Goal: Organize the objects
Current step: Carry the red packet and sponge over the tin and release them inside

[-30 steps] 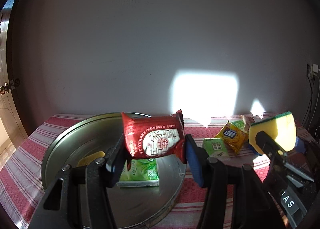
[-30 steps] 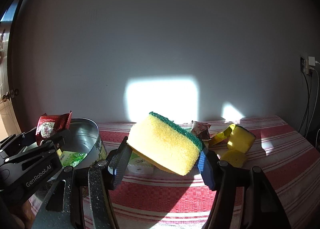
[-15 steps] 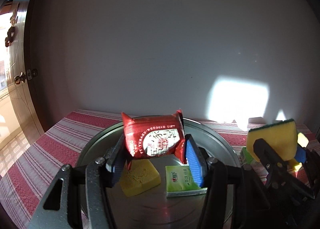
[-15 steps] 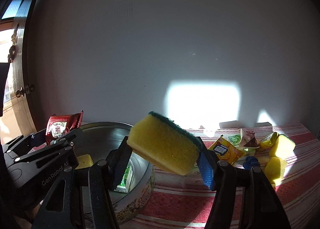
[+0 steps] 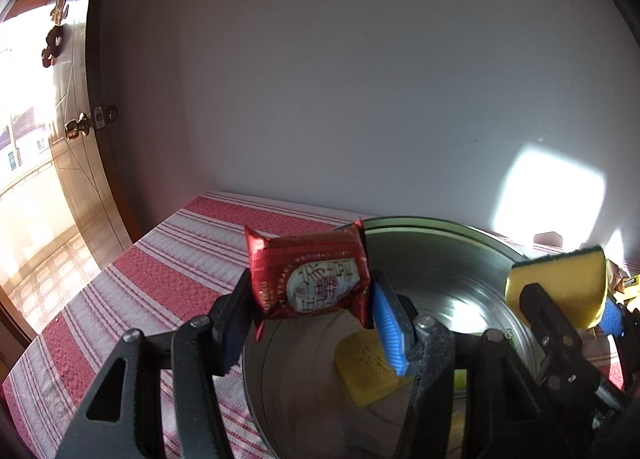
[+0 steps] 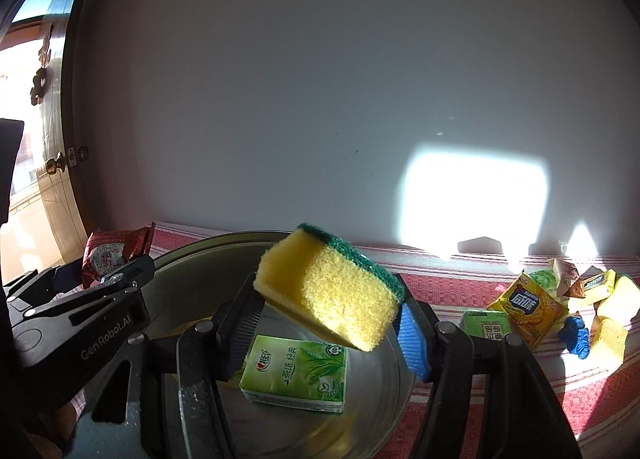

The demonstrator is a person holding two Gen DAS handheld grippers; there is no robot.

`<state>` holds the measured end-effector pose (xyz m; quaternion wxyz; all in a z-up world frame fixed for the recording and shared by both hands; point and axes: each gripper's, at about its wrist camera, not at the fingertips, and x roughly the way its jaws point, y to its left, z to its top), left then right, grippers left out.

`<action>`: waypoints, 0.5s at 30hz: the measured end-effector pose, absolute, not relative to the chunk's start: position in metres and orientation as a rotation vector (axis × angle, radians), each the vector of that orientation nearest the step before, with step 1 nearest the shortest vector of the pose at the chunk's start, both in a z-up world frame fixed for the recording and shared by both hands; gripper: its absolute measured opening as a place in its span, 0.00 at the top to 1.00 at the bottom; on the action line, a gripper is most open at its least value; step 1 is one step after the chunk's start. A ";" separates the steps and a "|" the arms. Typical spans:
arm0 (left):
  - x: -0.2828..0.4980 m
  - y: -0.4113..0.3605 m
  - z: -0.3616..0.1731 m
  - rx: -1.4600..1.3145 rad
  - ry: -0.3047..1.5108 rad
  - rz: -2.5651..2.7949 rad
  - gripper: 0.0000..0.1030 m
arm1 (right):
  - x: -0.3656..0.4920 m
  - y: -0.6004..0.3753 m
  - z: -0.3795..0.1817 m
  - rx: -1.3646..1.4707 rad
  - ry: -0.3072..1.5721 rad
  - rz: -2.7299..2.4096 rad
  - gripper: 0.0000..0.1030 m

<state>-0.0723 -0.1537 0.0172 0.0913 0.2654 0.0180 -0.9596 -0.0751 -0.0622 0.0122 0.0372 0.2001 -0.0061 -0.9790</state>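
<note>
My left gripper (image 5: 310,295) is shut on a red snack packet (image 5: 308,277) and holds it above the left rim of a round metal tin (image 5: 452,255). My right gripper (image 6: 326,307) is shut on a yellow sponge with a green scrub side (image 6: 332,293) and holds it over the tin (image 6: 188,255). Inside the tin lie a yellow sponge (image 5: 370,369) and a green tissue pack (image 6: 298,373). The right gripper with its sponge (image 5: 560,283) shows at the right of the left wrist view. The left gripper with the red packet (image 6: 114,253) shows at the left of the right wrist view.
The table has a red and white striped cloth (image 5: 168,259). To the right of the tin lie a green pack (image 6: 486,325), a yellow snack packet (image 6: 528,307), a blue toy (image 6: 576,337) and yellow sponges (image 6: 614,311). A wooden door (image 5: 76,131) stands at the left.
Both grippers have swung left with their loads. The left gripper went from over the tin's middle to its left rim. The right gripper moved from beside the tin to over it.
</note>
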 end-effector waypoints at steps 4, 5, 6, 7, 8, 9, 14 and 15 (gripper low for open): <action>-0.077 -0.157 0.012 0.819 0.038 -2.824 0.46 | -0.074 -0.076 0.008 0.611 0.074 -2.970 0.37; -0.078 -0.156 0.011 0.824 0.028 -2.819 0.46 | -0.073 -0.079 0.008 0.613 0.086 -2.967 0.37; -0.078 -0.156 0.010 0.827 0.020 -2.813 0.46 | -0.074 -0.079 0.007 0.617 0.091 -2.964 0.37; -0.080 -0.158 0.009 0.831 0.013 -2.806 0.46 | -0.073 -0.080 0.009 0.628 0.097 -2.965 0.37; -0.081 -0.159 0.007 0.835 0.009 -2.799 0.46 | -0.074 -0.080 0.008 0.641 0.107 -2.969 0.37; -0.081 -0.160 0.006 0.840 0.008 -2.791 0.46 | -0.077 -0.080 0.007 0.655 0.119 -2.972 0.37; -0.084 -0.161 0.003 0.872 0.008 -2.759 0.46 | -0.090 -0.072 -0.006 0.734 0.157 -2.948 0.37; -0.086 -0.162 0.003 0.879 0.006 -2.756 0.46 | -0.090 -0.072 -0.006 0.736 0.164 -2.946 0.37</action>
